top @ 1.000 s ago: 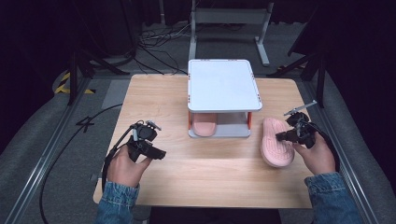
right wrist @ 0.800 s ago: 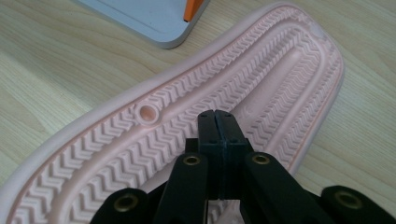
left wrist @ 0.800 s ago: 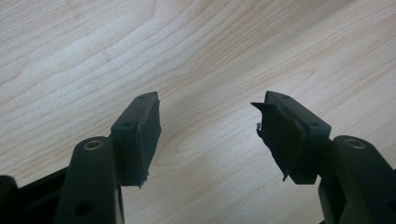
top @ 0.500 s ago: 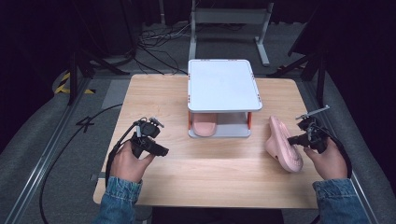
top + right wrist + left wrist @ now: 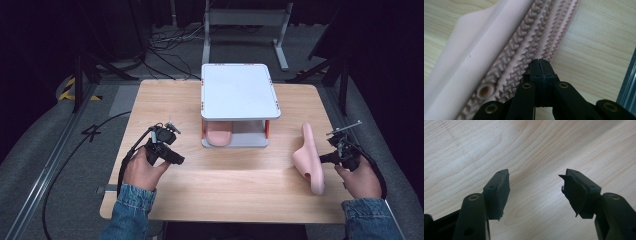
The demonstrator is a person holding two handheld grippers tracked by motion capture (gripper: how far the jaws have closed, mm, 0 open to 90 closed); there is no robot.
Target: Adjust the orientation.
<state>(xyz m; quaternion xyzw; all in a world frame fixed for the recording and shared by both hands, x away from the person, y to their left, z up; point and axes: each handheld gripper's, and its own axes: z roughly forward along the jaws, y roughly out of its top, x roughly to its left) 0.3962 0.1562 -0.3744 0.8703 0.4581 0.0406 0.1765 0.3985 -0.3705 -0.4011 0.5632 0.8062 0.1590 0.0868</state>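
A pink slipper (image 5: 310, 159) stands tipped on its side at the table's right, its ridged sole (image 5: 529, 42) facing my right gripper. My right gripper (image 5: 324, 159) is shut, its jaws (image 5: 540, 65) pressed together with nothing between them, tips against the sole. A second pink slipper (image 5: 218, 136) lies on the lower shelf of the white two-level rack (image 5: 238, 91) at the table's middle. My left gripper (image 5: 176, 159) hangs over bare wood at the left, open (image 5: 535, 187), with nothing between its fingers.
The wooden table (image 5: 230, 185) has free room in front of the rack and between the two hands. Its right edge lies close behind the right hand. A black cable (image 5: 85, 150) trails off the left side.
My right hand has moved right and toward the near edge, and the slipper, flat before, has turned up onto its side and shifted right with it. The left hand has stayed put.
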